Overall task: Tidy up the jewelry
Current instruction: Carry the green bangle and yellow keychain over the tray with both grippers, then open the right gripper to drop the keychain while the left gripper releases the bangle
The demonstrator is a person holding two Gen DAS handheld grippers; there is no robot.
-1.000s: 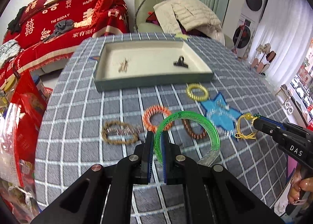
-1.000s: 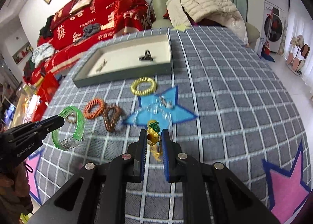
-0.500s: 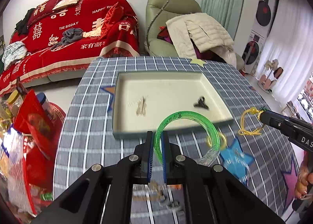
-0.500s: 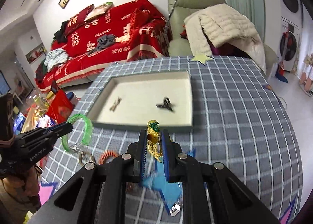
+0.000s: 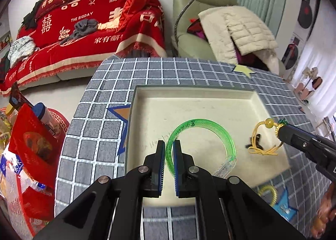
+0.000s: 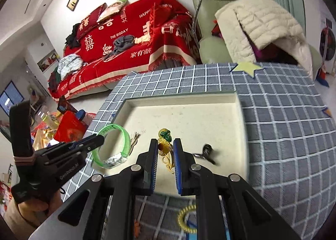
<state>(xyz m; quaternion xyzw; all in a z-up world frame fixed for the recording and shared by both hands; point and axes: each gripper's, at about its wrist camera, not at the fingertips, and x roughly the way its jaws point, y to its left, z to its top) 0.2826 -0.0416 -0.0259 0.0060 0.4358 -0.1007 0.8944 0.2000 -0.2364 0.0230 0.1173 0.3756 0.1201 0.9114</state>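
Two pieces of jewelry are shown being carried over the tray [image 5: 273, 114] in which the collection is gathered. The left tool [image 5: 168, 151] is closed narrowly on the rim of the green bangle [image 5: 210, 126], which is gripped edge-on so that the ring stands forward of the fingertips and hangs clear above the tray floor; a grip on one short arc leaves the rest of the hoop free to be lowered flat. The right tool [image 6: 165, 149] is pinched on the yellow cord bracelet [image 6: 164, 145] near its bead and green knot, the loose loops being left to dangle below, since a limp cord can be held only at one point. Both items are held over the pale tray floor and not over the checked cloth of the desk [image 6: 283, 135], which suggests that release into the tray is the step in hand. A small black clip [image 6: 206, 151] and a thin pale hairpin-like piece [image 6: 134, 138] already lie inside, well apart. A yellow coiled ring [image 6: 185, 217] is seen on the desk outside the tray, nearer the camera, so the sorting is judged unfinished.
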